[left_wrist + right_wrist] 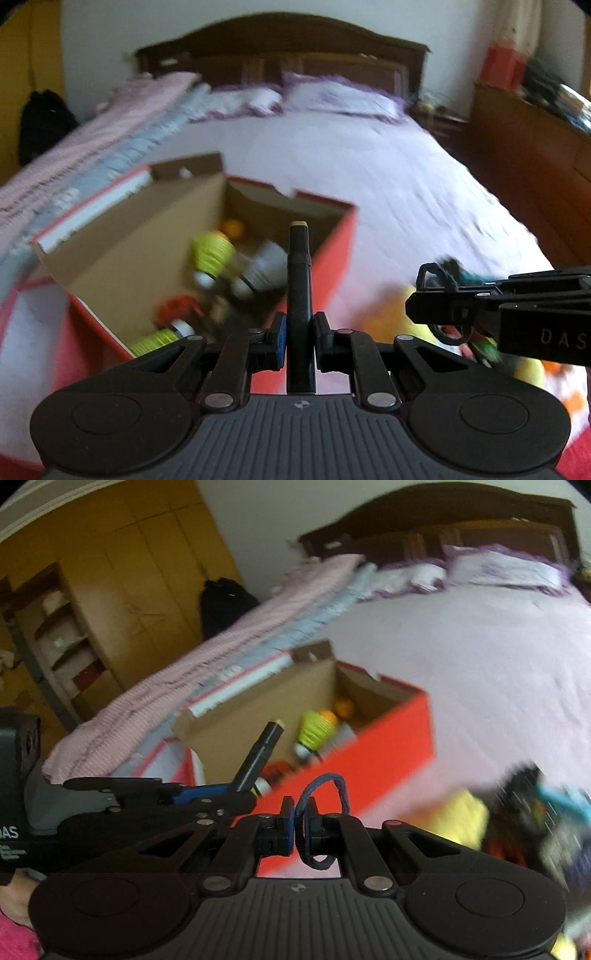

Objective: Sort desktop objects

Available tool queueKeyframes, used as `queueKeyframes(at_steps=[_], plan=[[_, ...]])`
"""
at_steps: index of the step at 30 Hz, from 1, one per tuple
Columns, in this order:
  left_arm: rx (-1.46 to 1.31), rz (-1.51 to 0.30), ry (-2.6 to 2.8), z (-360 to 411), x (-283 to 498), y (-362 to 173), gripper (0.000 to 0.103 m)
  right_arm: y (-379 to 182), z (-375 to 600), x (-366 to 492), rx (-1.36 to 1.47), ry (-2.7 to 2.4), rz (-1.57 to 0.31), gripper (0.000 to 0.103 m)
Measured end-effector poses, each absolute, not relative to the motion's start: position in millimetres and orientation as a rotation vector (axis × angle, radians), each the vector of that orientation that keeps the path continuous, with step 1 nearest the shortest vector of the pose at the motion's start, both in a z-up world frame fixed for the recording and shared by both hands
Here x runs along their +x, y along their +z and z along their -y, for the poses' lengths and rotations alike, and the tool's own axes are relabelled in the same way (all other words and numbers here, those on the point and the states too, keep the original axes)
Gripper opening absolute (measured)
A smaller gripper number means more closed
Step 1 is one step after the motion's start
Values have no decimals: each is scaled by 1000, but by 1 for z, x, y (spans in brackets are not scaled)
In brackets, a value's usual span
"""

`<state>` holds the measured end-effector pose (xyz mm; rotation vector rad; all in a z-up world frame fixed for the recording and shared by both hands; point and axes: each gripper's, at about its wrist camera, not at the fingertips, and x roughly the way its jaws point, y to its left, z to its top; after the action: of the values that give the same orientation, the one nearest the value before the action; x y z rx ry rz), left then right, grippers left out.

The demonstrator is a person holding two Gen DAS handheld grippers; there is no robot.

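Note:
My left gripper is shut on a black marker pen that points forward over the near wall of the red cardboard box. The box holds several items, among them a yellow-green shuttlecock-like object and an orange ball. My right gripper is shut on a dark blue cord loop, and hangs in front of the red box. In the left wrist view the right gripper enters from the right with the cord. The left gripper and pen show at left in the right wrist view.
The box sits on a bed with a pale lilac sheet. A pile of loose objects, yellow and orange among them, lies to the right of the box. Folded pink and blue bedding lies left; a headboard is behind.

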<state>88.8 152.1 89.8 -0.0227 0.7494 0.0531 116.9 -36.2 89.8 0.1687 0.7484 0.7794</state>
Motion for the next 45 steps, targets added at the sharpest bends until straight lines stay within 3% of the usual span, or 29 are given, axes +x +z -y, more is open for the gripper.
queueKeyframes(at_steps=[6,8,10,12,16,31,45], plan=[[-43,-791,137,-187,131,86,17,105,-34,172,125,808,-752,6],[-53,-807,164,-195,139,82,25,103,-53,187,112,800,-765,11],[-69,-815,197,-201,144,78,54,99,-67,197,102,772,-777,29],[-104,-812,218,-206,144,76,68,95,-71,203,98,756,-783,32],[-134,-807,219,-207,133,74,80,87,-61,199,108,742,-783,39],[-30,-794,168,-140,78,67,99,60,47,118,192,585,-766,52],[-1,-831,139,-97,31,41,99,14,110,26,166,471,-843,55]])
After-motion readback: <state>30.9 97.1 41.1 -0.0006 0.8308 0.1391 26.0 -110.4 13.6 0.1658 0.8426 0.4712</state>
